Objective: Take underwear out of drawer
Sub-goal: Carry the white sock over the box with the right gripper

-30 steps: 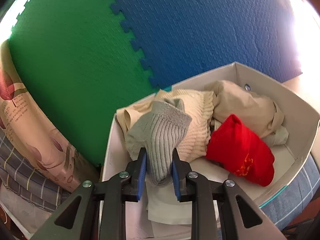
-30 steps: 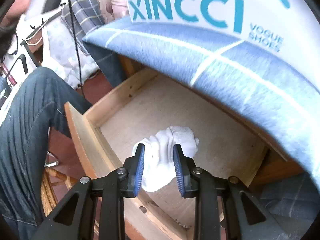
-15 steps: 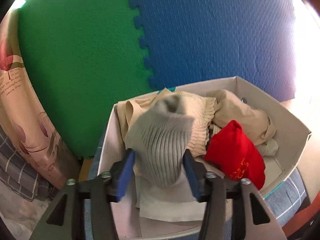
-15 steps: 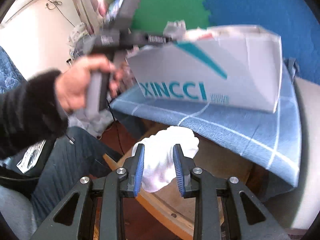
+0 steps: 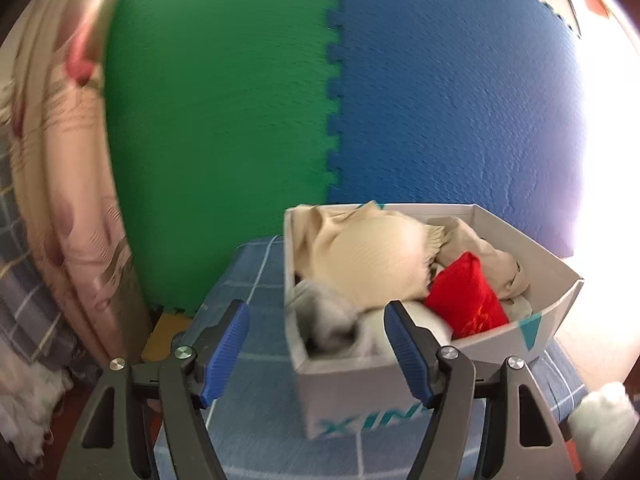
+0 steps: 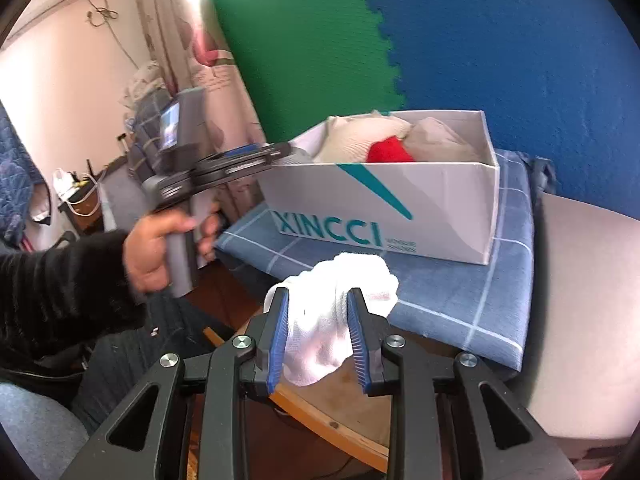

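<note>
My right gripper (image 6: pixel 318 300) is shut on a white underwear piece (image 6: pixel 340 304), held in the air above the wooden drawer's front edge (image 6: pixel 316 412) and short of the white XINCCI box (image 6: pixel 384 216). My left gripper (image 5: pixel 316 316) is open and empty, drawn back in front of the box (image 5: pixel 360 392). The grey ribbed garment (image 5: pixel 328 324) lies in the box's near corner, beside cream (image 5: pixel 372 260) and red (image 5: pixel 464 296) garments. The left gripper also shows in the right wrist view (image 6: pixel 260 156), by the box's left end.
The box stands on a blue checked cushion (image 6: pixel 460 296). Green (image 5: pixel 220 120) and blue (image 5: pixel 460 100) foam mats cover the wall behind. A flowered curtain (image 5: pixel 52 160) hangs at left. The person's arm and dark sleeve (image 6: pixel 60 280) are at left.
My left gripper opened, let the grey garment drop into the box and pulled back. My right gripper lifted the white underwear out of the drawer and up toward the box.
</note>
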### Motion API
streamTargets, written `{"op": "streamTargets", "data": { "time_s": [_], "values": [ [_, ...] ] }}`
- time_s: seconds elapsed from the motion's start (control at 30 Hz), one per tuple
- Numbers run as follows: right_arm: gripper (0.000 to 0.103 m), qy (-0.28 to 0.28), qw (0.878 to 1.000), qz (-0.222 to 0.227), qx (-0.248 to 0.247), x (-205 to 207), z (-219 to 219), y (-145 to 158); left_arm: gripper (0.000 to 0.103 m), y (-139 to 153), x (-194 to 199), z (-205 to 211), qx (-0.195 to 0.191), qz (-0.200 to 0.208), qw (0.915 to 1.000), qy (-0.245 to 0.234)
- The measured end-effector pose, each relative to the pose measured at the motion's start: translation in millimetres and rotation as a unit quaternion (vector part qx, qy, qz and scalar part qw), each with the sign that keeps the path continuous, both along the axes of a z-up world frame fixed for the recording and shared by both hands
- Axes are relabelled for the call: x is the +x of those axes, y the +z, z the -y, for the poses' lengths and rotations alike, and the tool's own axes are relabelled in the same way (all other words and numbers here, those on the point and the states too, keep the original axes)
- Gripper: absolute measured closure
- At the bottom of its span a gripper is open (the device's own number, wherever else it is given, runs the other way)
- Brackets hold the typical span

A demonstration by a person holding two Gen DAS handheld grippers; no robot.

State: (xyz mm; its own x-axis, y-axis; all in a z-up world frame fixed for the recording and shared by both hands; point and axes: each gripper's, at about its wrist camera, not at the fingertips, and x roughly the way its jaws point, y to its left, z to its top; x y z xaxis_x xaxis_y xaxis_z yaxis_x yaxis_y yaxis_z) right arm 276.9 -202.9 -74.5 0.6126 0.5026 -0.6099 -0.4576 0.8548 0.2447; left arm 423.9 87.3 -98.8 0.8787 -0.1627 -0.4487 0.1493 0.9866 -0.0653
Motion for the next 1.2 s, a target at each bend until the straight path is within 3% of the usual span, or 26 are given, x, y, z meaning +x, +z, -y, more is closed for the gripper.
{"op": "streamTargets", "data": {
  "time_s": [0.07,0.23,0.4,0.53,0.63,0.77,1.0,1.2],
  "values": [
    [0.077,-0.011,1.0,-0.004,-0.002,-1,3,-2,0.029,-5,-21,-15,-0.024,0.021,0.9995,0.006],
    [0.077,-0.029,1.0,0.006,-0.007,2,9,9,0.029,-29,-69,-43,-0.035,0.029,0.9988,0.021],
    [0.077,-0.046,0.998,0.046,-0.019,23,4,50,0.029,-73,-94,-39,0.002,-0.035,0.9993,0.008],
    [0.076,-0.06,0.994,0.086,-0.037,44,-7,92,0.029,-105,-97,-30,-0.005,-0.098,0.9951,-0.008],
    [0.076,-0.07,0.989,0.107,-0.069,63,-25,116,0.029,-129,-90,-16,0.017,-0.149,0.9886,-0.015],
    [0.076,-0.073,0.99,0.111,-0.049,85,-39,132,0.029,-148,-90,-3,0.037,-0.171,0.9843,-0.022],
    [0.076,-0.09,0.989,0.105,-0.053,126,-67,146,0.029,-163,-94,13,0.065,-0.181,0.9806,-0.04],
    [0.076,-0.116,0.987,0.062,-0.088,164,-86,118,0.029,-163,-96,11,0.058,-0.184,0.9803,-0.041]
  ]
}}
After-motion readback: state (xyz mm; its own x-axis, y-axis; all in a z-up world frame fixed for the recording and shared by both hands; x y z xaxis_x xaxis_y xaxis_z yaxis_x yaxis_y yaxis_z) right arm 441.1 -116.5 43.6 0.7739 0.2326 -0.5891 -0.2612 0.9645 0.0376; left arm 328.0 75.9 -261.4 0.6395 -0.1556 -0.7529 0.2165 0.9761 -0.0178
